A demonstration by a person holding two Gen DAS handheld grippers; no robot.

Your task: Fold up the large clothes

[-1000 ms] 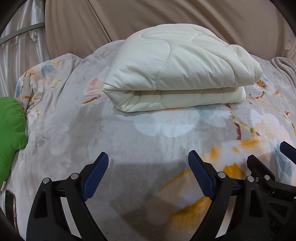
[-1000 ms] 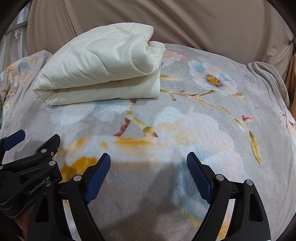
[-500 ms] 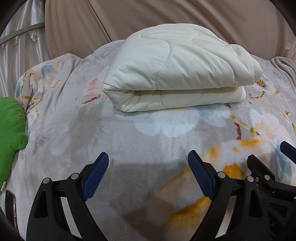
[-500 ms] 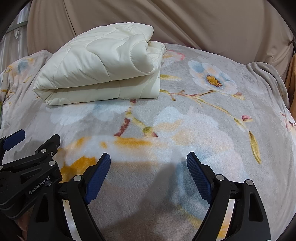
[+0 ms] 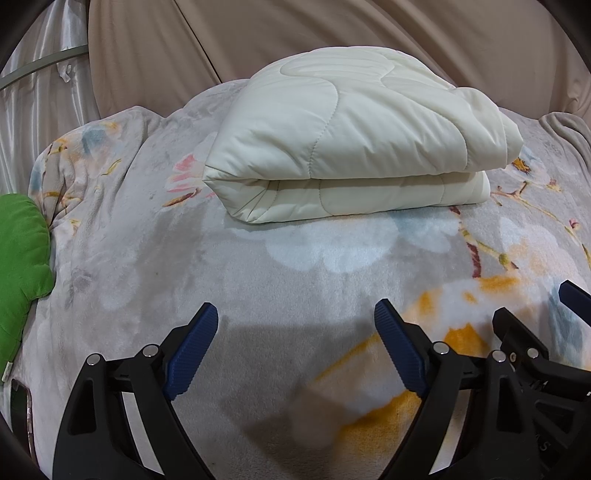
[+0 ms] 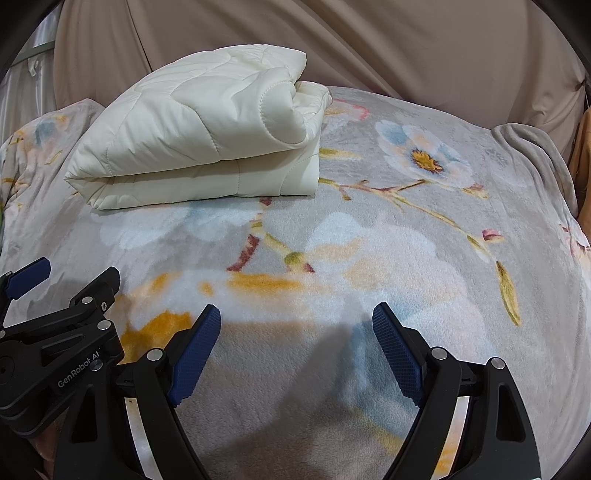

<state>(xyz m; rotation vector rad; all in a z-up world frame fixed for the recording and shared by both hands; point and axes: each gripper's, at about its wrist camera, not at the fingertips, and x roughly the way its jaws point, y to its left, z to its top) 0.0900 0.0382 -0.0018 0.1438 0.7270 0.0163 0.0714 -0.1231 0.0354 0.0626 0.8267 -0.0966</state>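
Note:
A cream quilted garment lies folded in a thick stack on the floral blanket, toward the far side; in the right wrist view the same folded garment sits at the upper left. My left gripper hovers over the blanket well short of the stack, open, nothing between its blue pads. My right gripper is also open and empty, over bare blanket. The two grippers are side by side: the right gripper's body shows at the right edge of the left wrist view, the left gripper's at the left edge of the right wrist view.
A green cushion lies at the blanket's left edge, with a dark phone-like object below it. A beige curtain hangs behind the bed. A grey blanket fold bunches at the far right.

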